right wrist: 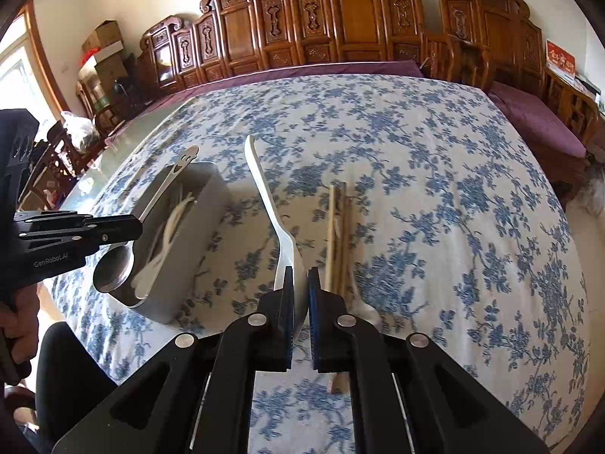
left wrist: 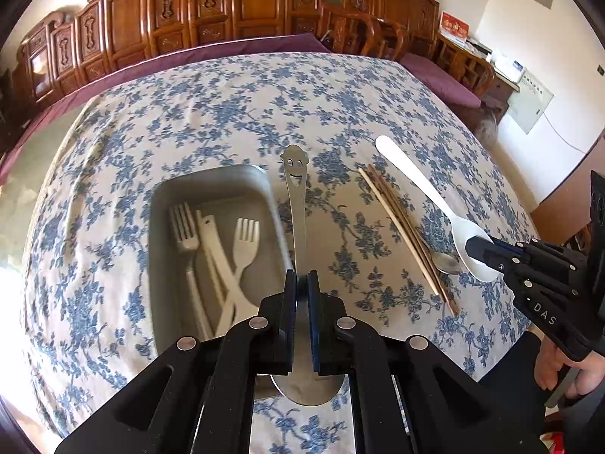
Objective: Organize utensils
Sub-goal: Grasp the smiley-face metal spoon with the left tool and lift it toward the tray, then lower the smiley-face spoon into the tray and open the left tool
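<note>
My left gripper (left wrist: pixel 301 278) is shut on a steel spoon with a smiley-face handle (left wrist: pixel 295 196); its bowl (left wrist: pixel 308 389) hangs under the fingers, just right of and above the grey tray (left wrist: pixel 211 181). In the right wrist view that gripper (right wrist: pixel 130 229) holds the steel spoon (right wrist: pixel 113 268) over the tray's near end (right wrist: pixel 204 219). The tray holds white plastic forks (left wrist: pixel 245 242) and other white utensils. My right gripper (right wrist: pixel 301 276) is shut on the white plastic spoon (right wrist: pixel 264 189) by its bowl, lifted off the cloth; it also shows in the left wrist view (left wrist: pixel 419 181).
Wooden chopsticks (left wrist: pixel 404 227) and a small steel spoon (left wrist: pixel 448 263) lie on the blue floral tablecloth (left wrist: pixel 227 113) between the grippers; the chopsticks also show in the right wrist view (right wrist: pixel 338 234). Carved wooden chairs (right wrist: pixel 340 19) line the far side.
</note>
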The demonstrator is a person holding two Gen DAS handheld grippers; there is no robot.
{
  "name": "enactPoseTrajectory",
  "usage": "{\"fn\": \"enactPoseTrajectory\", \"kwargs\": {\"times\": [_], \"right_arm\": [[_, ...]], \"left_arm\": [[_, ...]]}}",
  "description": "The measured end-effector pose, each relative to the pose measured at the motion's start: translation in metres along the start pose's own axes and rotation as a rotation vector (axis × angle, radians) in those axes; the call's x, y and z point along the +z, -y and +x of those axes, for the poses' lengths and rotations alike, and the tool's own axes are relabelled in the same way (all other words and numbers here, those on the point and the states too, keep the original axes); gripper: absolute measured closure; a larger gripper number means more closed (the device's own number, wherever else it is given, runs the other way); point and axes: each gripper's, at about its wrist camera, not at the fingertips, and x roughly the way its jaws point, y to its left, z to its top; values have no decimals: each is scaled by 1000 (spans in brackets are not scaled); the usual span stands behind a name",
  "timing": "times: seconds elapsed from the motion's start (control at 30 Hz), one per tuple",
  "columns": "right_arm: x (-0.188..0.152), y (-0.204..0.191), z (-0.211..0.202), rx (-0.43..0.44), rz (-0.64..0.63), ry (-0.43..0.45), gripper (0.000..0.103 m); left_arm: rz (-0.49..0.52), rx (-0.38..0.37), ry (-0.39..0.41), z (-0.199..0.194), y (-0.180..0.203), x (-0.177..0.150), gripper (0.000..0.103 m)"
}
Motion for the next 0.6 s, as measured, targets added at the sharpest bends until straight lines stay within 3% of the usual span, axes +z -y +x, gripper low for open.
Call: {"fn": "enactPoseTrajectory", "kwargs": {"times": [0.3, 0.6], "right_arm": [[2, -20, 1, 14, -12, -2, 95], [-1, -26, 2, 18, -12, -14, 95]], "left_arm": [[-33, 9, -4, 1, -30, -8, 98], [-87, 42, -54, 28, -65, -16, 98]]}}
